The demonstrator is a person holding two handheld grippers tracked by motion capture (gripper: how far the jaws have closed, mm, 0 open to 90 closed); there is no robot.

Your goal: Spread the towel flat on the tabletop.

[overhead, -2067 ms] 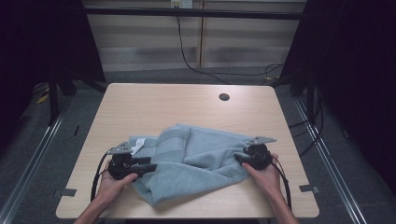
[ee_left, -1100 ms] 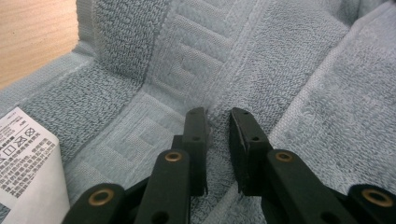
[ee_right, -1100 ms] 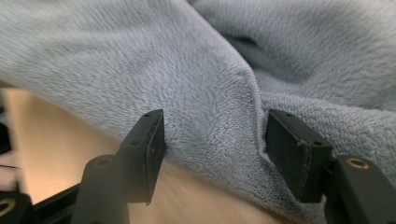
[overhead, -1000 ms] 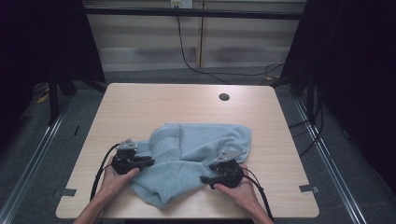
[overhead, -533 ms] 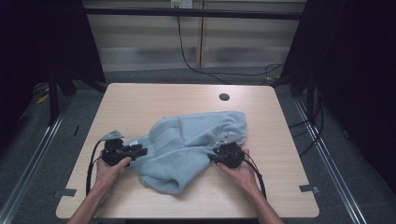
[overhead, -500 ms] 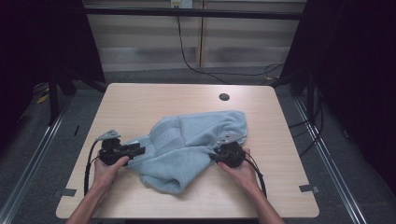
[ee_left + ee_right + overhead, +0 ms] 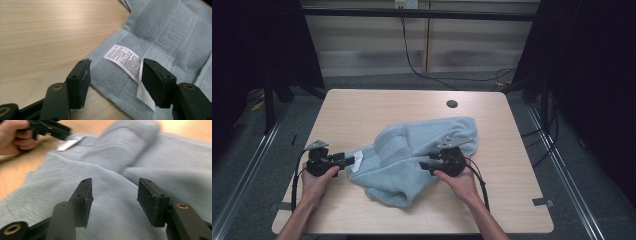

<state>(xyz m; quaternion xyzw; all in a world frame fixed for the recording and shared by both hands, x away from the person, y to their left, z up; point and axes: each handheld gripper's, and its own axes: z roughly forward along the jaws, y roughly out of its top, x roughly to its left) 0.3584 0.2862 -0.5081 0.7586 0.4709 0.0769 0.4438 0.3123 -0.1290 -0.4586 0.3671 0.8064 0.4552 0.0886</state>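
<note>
Change since earlier frames: towel bunched narrower than two seconds ago, its near lobe now hanging toward the bench's front edge; right gripper has come in over the cloth's middle, left gripper sits at the left hem.
Left fingers: released, having just been opening; towel corner and white care label lie between them, neither pad pressing.
Right fingers: released, having just been opening; they hover above the towel's top fold, nothing pinched.
Towel position: crumpled on the bench, directly ahead of and between both pairs of fingers, far corner beyond the right pair.
Risk, left: closing now may catch the label alone, which would slip or tear free instead of lifting the hem.
Risk, right: fingers above a thick fold may gather several layers, or only skim the pile.
Risk, cloth: a sideways pull could drag the near lobe over the bench's front edge.
Hard to make out: right gripper view is motion-blurred; layers beneath the folds hidden; label print unreadable; right fingers' clearance above the cloth uncertain.
</note>
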